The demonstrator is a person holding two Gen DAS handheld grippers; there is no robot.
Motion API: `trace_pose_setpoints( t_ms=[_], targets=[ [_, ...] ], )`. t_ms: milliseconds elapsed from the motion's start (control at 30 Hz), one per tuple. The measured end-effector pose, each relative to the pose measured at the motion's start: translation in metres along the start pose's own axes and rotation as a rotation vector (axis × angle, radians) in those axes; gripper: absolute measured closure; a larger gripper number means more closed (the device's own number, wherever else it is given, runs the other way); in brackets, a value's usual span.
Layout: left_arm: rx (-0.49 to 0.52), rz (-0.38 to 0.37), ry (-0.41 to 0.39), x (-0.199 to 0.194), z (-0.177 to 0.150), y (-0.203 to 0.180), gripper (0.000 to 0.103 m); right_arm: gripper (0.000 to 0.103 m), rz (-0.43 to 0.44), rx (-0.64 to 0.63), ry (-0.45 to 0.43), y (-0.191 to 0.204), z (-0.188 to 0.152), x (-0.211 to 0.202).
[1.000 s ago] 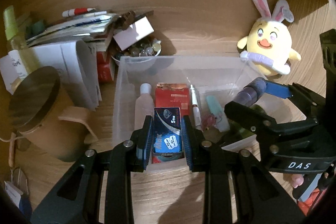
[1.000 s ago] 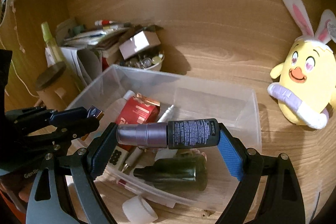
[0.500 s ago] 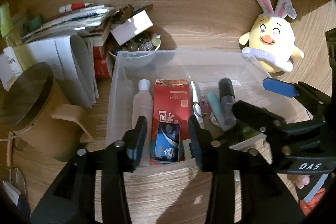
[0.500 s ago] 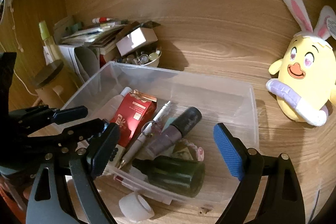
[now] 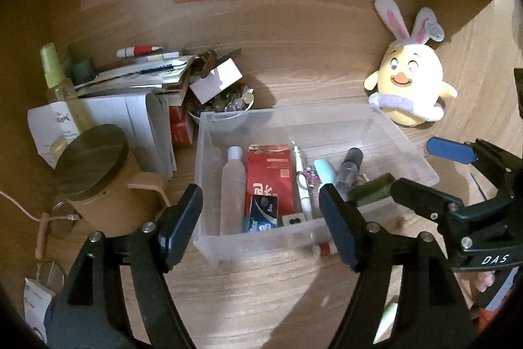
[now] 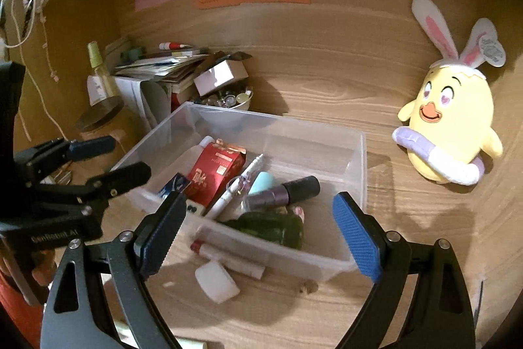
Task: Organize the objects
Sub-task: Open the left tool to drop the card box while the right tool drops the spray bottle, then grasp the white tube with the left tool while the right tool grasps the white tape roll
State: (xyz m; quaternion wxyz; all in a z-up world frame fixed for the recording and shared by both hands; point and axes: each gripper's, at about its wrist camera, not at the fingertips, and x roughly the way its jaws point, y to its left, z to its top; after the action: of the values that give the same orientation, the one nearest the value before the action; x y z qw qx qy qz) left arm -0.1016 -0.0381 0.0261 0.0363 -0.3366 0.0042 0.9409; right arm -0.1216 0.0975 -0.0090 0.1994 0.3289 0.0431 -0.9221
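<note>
A clear plastic bin stands on the wooden desk. Inside lie a red packet, a small blue box, a clear bottle, a white pen, a purple-and-black tube and a dark green bottle. My left gripper is open and empty in front of the bin. My right gripper is open and empty over the bin's near edge.
A yellow bunny-eared plush sits right of the bin. A lidded tan mug, papers and a bowl of trinkets crowd the left. A white cap and a red-tipped tube lie before the bin.
My left gripper let go of the blue box into the bin and my right gripper let go of the purple tube. Both opened and pulled back.
</note>
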Motion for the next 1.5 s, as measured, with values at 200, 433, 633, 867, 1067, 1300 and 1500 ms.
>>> trace_pose_setpoints(
  t_ms=[200,433,633,867,1067,1300,1500],
  targets=[
    [-0.012,-0.018,-0.011,-0.018,-0.014,0.001,0.015,0.012,0.001,-0.024,0.002,0.007,-0.015,-0.013],
    [-0.035,-0.028,0.022,-0.028,-0.035,0.01,0.015,0.012,0.03,-0.023,0.058,0.017,-0.043,-0.006],
    [-0.035,-0.013,0.071,-0.027,-0.059,0.014,0.015,0.013,0.049,-0.012,0.129,0.02,-0.062,0.015],
    [-0.022,-0.023,0.112,-0.027,-0.084,0.01,0.015,0.041,0.053,-0.04,0.149,0.029,-0.065,0.027],
    [0.008,-0.047,0.145,-0.027,-0.1,-0.001,0.015,0.072,0.079,-0.059,0.193,0.033,-0.068,0.042],
    [0.069,-0.119,0.189,-0.023,-0.112,-0.031,0.015,0.08,0.092,-0.005,0.155,0.019,-0.073,0.024],
    [0.127,-0.189,0.231,-0.015,-0.12,-0.055,0.015,0.08,0.053,0.073,0.115,-0.009,-0.075,-0.004]
  ],
)
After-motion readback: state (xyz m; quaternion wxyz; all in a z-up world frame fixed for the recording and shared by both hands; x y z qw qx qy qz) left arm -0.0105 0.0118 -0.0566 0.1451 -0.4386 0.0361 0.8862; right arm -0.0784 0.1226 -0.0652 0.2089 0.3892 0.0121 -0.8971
